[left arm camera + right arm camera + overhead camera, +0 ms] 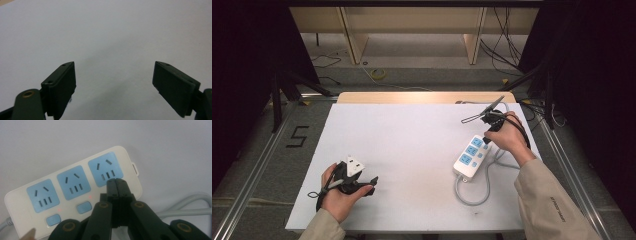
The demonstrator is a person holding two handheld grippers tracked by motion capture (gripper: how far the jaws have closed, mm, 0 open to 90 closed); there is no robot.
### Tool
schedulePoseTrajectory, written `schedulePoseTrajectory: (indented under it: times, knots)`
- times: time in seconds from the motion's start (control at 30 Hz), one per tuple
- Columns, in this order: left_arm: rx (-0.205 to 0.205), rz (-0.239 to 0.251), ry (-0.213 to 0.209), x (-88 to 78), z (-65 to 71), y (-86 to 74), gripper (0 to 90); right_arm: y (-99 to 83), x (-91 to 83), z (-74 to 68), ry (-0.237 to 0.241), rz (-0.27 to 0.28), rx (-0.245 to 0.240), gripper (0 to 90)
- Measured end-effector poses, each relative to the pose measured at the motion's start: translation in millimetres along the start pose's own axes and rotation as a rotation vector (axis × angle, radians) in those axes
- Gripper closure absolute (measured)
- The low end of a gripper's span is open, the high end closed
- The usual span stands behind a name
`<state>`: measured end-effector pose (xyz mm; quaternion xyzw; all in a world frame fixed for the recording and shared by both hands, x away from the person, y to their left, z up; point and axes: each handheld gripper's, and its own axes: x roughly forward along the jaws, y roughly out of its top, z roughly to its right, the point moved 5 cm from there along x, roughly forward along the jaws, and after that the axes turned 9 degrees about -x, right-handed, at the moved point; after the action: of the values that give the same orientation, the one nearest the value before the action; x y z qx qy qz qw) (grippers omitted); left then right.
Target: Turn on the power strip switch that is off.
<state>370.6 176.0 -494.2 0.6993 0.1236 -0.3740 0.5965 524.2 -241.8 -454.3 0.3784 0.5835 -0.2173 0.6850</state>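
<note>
A white power strip [470, 155] with three blue sockets lies on the right part of the white table [412, 150], and its grey cable [472, 192] loops toward the front. In the right gripper view the power strip [72, 195] has blue buttons and small red lights. My right gripper [116, 181] is shut with nothing in it, its tips over the end socket; I cannot tell whether they touch it. From above, the right gripper [486, 140] sits at the strip's far end. My left gripper [371, 184] rests at the front left, and the left gripper [113, 80] is open over bare table.
The grey cable [185, 206] runs just right of the right jaws. A wooden strip [422, 96] edges the table's far side. Beyond it are wooden frame legs [352, 37] and loose cables on the floor. A "5" mark [298, 136] is on the floor at left.
</note>
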Motion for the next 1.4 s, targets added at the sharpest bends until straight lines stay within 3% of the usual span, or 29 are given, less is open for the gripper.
schedulePoseTrajectory:
  times: [1.4]
  knots:
    - [0.001,0.001,0.004,-0.3,-0.6,0.3,18.6,-4.7,16.2,2.8,0.022,-0.029,0.009,90.0]
